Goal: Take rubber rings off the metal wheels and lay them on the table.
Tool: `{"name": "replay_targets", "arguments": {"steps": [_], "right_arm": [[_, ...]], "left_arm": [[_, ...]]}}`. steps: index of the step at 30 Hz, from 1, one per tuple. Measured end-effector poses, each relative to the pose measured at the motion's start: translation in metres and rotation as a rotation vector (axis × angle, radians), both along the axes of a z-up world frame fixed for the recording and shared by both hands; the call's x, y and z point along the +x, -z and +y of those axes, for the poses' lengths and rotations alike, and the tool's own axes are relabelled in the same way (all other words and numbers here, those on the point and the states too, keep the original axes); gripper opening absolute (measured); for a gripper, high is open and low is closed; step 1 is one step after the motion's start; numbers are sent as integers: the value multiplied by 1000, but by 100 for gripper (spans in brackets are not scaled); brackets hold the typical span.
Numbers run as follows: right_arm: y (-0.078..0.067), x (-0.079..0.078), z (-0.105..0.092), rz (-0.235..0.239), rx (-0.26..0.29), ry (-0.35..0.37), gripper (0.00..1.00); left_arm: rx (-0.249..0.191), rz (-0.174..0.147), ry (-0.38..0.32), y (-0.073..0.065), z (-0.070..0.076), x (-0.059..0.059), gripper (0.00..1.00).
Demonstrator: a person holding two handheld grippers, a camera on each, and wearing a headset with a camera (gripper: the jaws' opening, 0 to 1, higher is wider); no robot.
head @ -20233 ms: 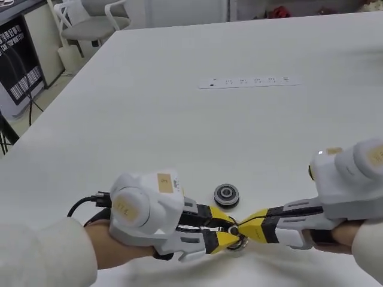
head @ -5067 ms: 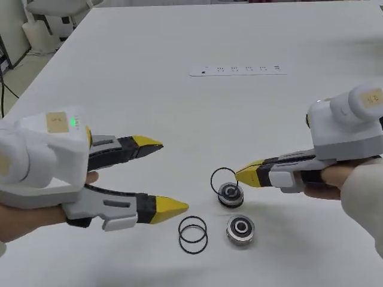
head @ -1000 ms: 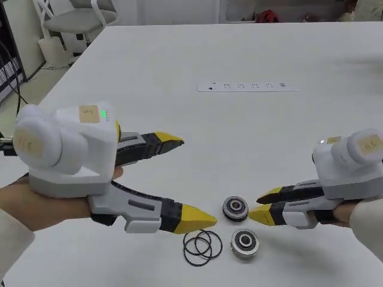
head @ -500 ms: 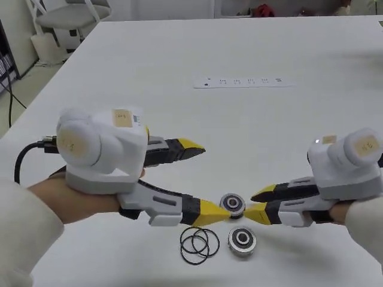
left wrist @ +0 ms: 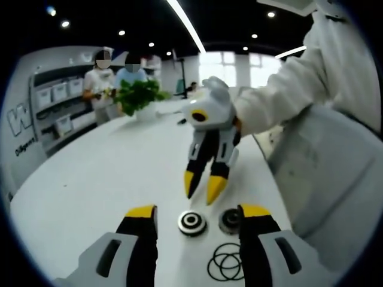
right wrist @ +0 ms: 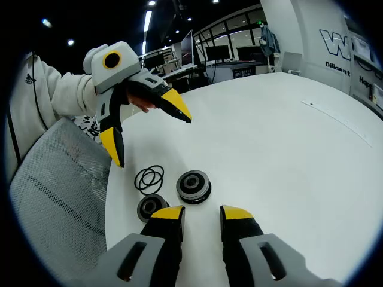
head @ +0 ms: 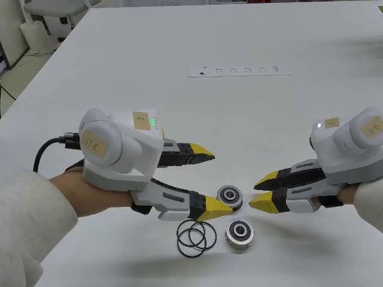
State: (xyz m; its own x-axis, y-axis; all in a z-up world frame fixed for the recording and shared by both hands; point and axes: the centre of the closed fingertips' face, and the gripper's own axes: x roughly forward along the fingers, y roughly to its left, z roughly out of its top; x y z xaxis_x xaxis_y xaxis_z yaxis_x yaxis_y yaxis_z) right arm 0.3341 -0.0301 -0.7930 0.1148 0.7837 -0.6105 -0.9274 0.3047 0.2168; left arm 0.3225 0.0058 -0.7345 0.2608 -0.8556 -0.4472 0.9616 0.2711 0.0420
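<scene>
right gripper (head: pixel 254 192) has drawn back from the round metal wheel (head: pixel 229 195) on the white surface (head: pixel 179 89), fingers slightly parted; left gripper (head: pixel 221 182), fingers spread wide, is nearer, wheel beside its lower tip.

Left gripper (head: pixel 220 181): jaws spread wide, tips pointing toward right gripper (head: pixel 254 192). Right gripper: jaws narrowly parted, tips facing left jaws, near but apart. White sleeve (head: pixel 30 209) behind left gripper.
</scene>
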Motion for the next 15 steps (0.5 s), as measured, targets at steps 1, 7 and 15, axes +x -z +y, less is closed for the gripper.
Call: {"name": "replay_targets", "arguments": {"steps": [1,7,15], "right_arm": [[0,-1,0,0,-2,-5,22],[-1,-6,6,-2,8,-41,21],[3,-8,16,-11,19,-62,21]], "left_arm": [[1,1,1,1,-1,1,54],[0,6,3,10,-6,6,48],[4,13,5,23,-10,12,38]]}}
